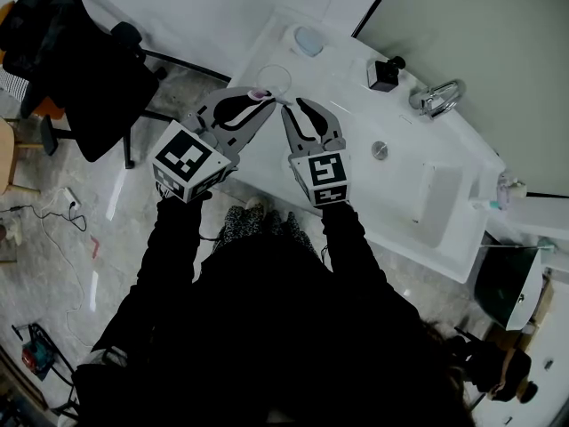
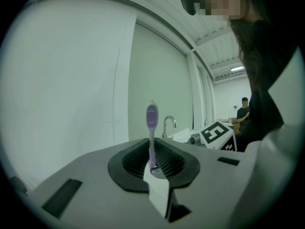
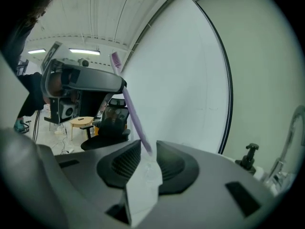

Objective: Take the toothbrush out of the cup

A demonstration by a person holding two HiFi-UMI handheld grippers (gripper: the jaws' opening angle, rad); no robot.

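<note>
Left claw: left gripper [image 1: 258,96] clamped on the toothbrush [image 2: 151,123], pads on the lower handle; purple head stands upright above the jaws
Right claw: right gripper [image 1: 286,105] drawn nearly together on the clear wall of the cup [image 1: 274,66]; glassy material shows in the narrow gap
Toothbrush: held in the air between the two grippers; in the right gripper view it slants from the left gripper down to the right jaws' gap; lower end sits at the cup's wall; whether it has cleared the rim, cannot tell
Cup: clear; seen from above as a ring just past the right gripper's tips, over the left end of the white sink counter [image 1: 427,194]
Grippers: side by side, tips angled toward each other
Surroundings: tap [image 1: 437,96] and black dispenser [image 1: 384,72] further along the counter; black office chair [image 1: 80,69] on the floor, well apart
</note>
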